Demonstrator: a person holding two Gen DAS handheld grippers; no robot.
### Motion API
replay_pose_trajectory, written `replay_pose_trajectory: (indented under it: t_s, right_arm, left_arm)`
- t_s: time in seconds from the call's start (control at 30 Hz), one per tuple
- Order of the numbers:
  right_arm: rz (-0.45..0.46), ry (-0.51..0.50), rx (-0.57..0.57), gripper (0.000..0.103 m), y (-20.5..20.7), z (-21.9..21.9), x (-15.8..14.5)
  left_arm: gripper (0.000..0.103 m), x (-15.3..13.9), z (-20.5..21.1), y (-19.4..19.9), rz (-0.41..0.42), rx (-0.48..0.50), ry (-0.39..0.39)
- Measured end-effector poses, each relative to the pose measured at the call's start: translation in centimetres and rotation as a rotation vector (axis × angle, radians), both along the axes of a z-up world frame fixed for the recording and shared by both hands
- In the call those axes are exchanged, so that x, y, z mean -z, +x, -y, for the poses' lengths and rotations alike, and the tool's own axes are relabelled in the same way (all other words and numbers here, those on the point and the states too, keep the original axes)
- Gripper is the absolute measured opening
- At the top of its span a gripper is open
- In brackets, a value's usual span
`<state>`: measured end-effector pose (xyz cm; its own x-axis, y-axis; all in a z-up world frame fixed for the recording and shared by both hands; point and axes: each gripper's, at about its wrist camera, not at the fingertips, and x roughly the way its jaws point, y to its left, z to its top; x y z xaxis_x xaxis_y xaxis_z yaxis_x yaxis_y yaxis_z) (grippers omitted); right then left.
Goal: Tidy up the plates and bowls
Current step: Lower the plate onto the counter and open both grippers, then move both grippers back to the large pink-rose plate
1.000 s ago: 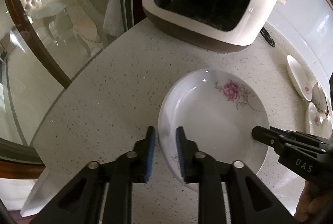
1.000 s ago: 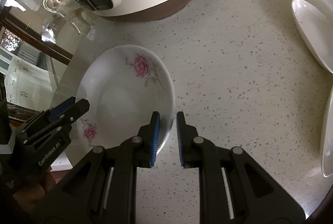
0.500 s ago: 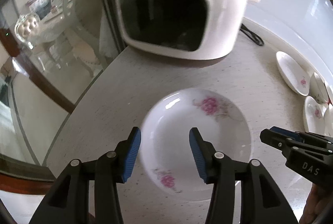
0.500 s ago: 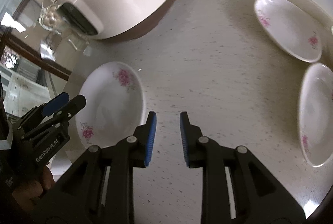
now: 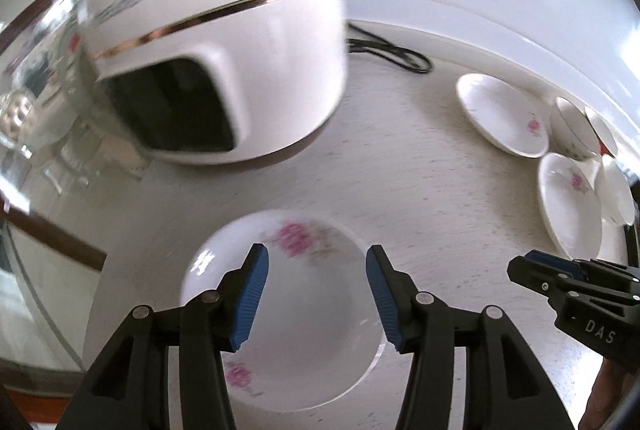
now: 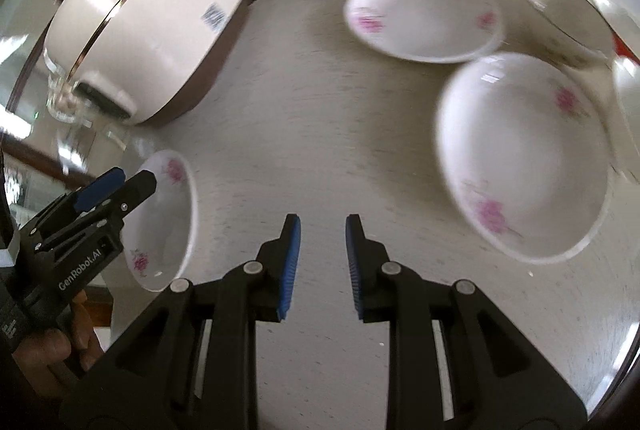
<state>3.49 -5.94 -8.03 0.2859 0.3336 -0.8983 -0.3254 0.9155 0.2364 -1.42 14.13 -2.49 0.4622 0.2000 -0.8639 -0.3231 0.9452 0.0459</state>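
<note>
Left wrist view: left gripper [image 5: 316,294] with jaws apart, nothing clamped, above a flowered plate [image 5: 288,314] lying on the speckled counter [image 5: 400,182] before a white rice cooker [image 5: 224,54]; other plates [image 5: 500,118] far right.

Right wrist view: right gripper [image 6: 320,266] slightly parted, empty, over bare counter; flowered plate at left, large plate [image 6: 524,158] at right.

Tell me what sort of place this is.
Most likely a home kitchen: a speckled stone countertop holds a corded rice cooker, with floral plates and bowls set out beside a white wall.
</note>
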Motion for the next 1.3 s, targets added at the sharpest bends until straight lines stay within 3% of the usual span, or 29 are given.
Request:
replay_pose_trajectory:
  t_s: [0.23,0.63,0.87,1.3]
  right_arm:
    - [-0.005,0.020,0.133,0.027,-0.4,4.8,-0.6]
    - [-0.016,0.072,0.253,0.027,0.1,11.6,-0.9]
    - [-0.021,0.109,0.334,0.028,0.7,14.7,-0.9]
    - [-0.044,0.111,0.456,0.029,2.0,17.8,0.3]
  left_arm:
    - [0.055,-0.2,3.2,2.3,-0.006,0.104,0.014]
    - [0.058,-0.1,6.7,4.3,-0.028,0.166,0.017]
    - [0.061,-0.5,8.2,5.6,-0.021,0.211,-0.031]
    - [0.061,1.7,11.4,10.5,-0.055,0.310,-0.231]
